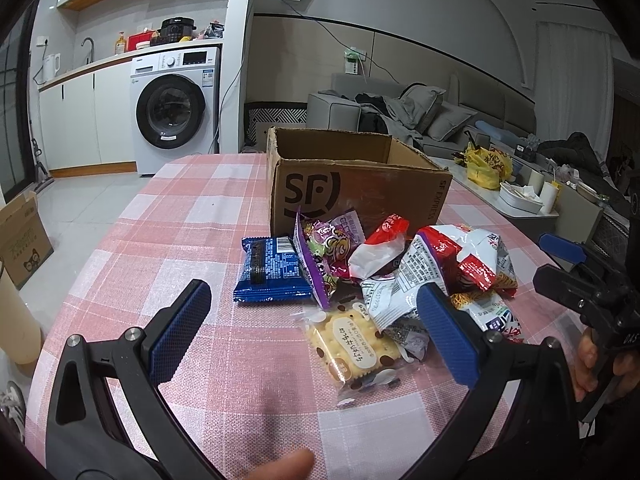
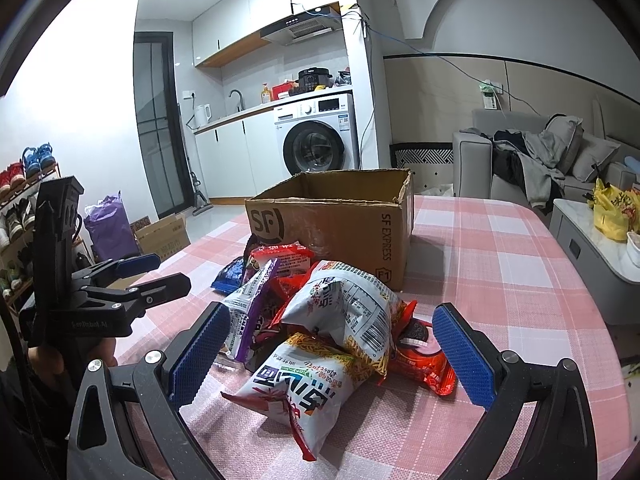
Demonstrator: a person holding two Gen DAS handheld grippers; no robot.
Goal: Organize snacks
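Note:
A pile of snack packets lies on the pink checked tablecloth (image 1: 168, 240) in front of an open SF cardboard box (image 1: 352, 184). In the left wrist view my left gripper (image 1: 316, 328) is open, its jaws on either side of a yellow cracker packet (image 1: 352, 346); a blue cookie packet (image 1: 272, 270) and a purple candy bag (image 1: 324, 256) lie behind. In the right wrist view my right gripper (image 2: 332, 354) is open around a white noodle-snack bag (image 2: 308, 384), with a red cookie packet (image 2: 420, 356) at its right. The box (image 2: 336, 220) stands behind the pile.
The left gripper (image 2: 132, 276) shows at the left of the right wrist view; the right gripper (image 1: 576, 264) shows at the right edge of the left wrist view. A low table with a yellow bag (image 1: 488, 166) stands right of the table. A cardboard box (image 1: 20, 240) sits on the floor at left.

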